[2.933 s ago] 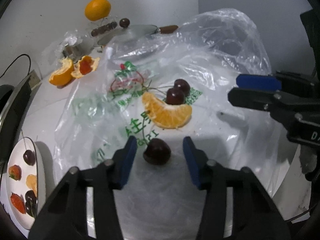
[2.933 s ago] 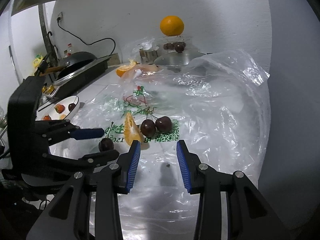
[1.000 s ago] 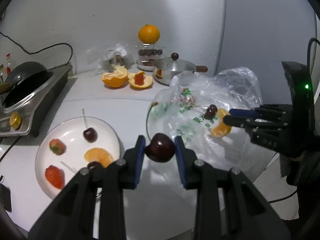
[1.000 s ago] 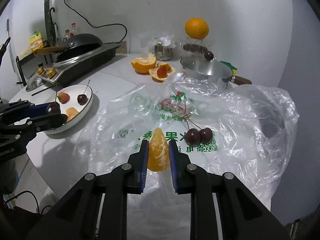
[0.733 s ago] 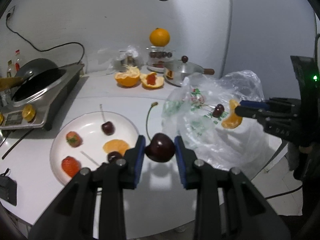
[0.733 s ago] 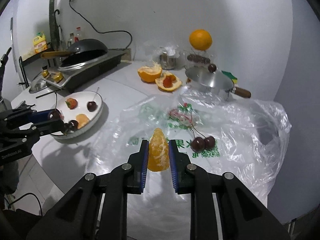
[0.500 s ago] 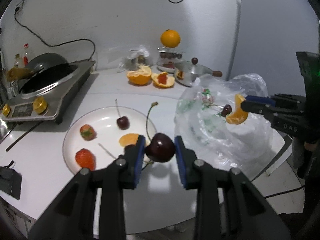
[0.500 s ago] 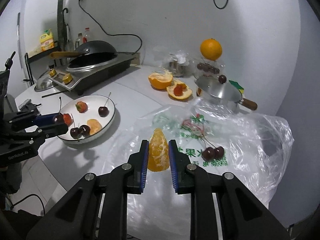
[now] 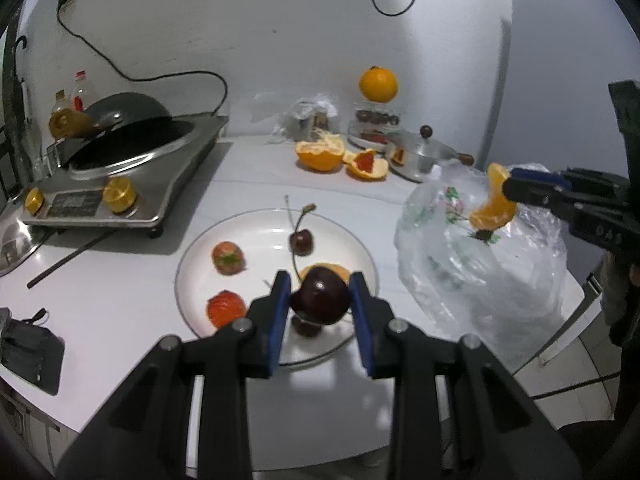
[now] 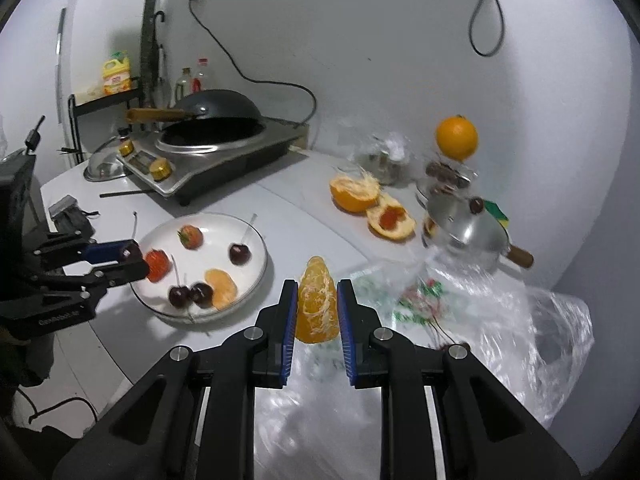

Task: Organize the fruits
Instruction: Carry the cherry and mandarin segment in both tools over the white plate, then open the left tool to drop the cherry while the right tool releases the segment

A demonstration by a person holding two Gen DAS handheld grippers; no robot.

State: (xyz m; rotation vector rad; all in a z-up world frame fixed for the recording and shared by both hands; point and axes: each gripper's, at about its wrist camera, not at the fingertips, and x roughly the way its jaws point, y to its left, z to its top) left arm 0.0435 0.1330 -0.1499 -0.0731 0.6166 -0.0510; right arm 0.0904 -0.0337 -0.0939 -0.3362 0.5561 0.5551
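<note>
My left gripper (image 9: pixel 319 300) is shut on a dark cherry (image 9: pixel 320 300) and holds it above the near side of the white plate (image 9: pixel 200 256). The plate carries two strawberries (image 9: pixel 227 257), a stemmed cherry (image 9: pixel 301 242), an orange segment and more cherries (image 10: pixel 190 295). My right gripper (image 10: pixel 317 308) is shut on an orange segment (image 10: pixel 316 306), held in the air between the plate (image 10: pixel 256 276) and the clear plastic bag (image 10: pixel 480 320). In the left wrist view the segment (image 9: pixel 493 204) hangs over the bag (image 9: pixel 480 264).
An induction stove with a black wok (image 9: pixel 120 152) stands at the back left. Orange peel halves (image 9: pixel 324 154), a steel lidded pot (image 9: pixel 420 156) and a whole orange on a glass jar (image 9: pixel 378 84) sit at the back. A dark pouch (image 9: pixel 28 354) lies at the near left.
Both grippers closed on their fruit and lifted it off the bag. The left one carried the cherry over to the plate; the right one rose and swung left with the segment.
</note>
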